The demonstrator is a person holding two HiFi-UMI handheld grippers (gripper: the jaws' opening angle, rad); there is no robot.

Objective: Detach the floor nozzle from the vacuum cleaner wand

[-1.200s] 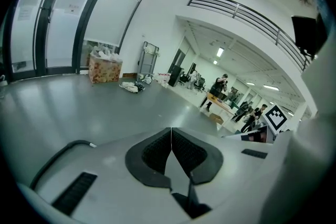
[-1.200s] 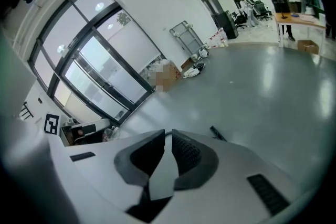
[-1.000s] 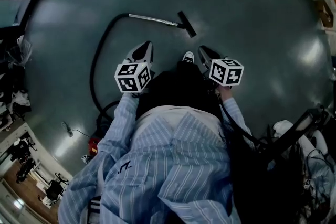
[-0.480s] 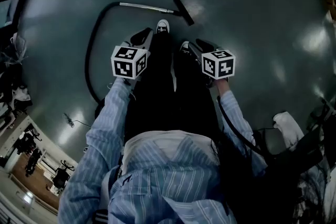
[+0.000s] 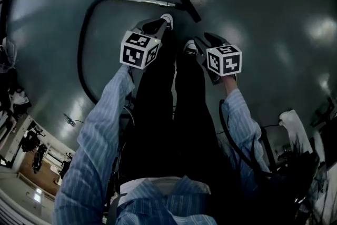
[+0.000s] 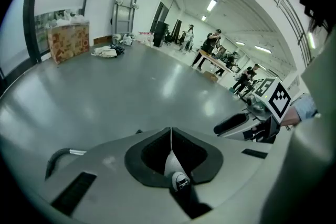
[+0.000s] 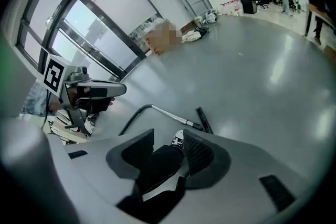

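1. The left gripper [image 5: 156, 25] has its jaws pressed together with nothing between them; in the left gripper view [image 6: 170, 132] the two pads meet in one thin line. A white sneaker toe [image 6: 181, 182] shows below that line, on the floor behind the jaws.
2. The right gripper [image 5: 206, 40] stands with a clear gap between its jaws, which have just been opening. In the right gripper view [image 7: 168, 141] only the person's dark trouser leg [image 7: 157, 162] and a sneaker [image 7: 179, 139] show through the gap (both lie beyond the pads, not pressed by them).
3. Both grippers point steeply down over the person's legs, the left one just above the left sneaker [image 5: 167, 19] and the right one beside the right sneaker [image 5: 189, 47].
4. The floor nozzle [image 5: 187, 3] lies on the grey floor [image 5: 253, 8] ahead of both grippers, past the shoes. It is nearer the left gripper's tips than the right's and touches neither.
5. The nozzle [image 7: 203, 119] is joined to the end of the metal wand [image 5: 138, 0], which runs along the floor ahead and off to the left of the left gripper.
6. From the wand's far end the black hose [image 5: 84, 45] curves back along the left gripper's outer side.
7. Far beyond the left gripper, a cardboard box [image 6: 68, 42] and a cart [image 6: 123, 10] stand by the wall, and people stand further down the hall.
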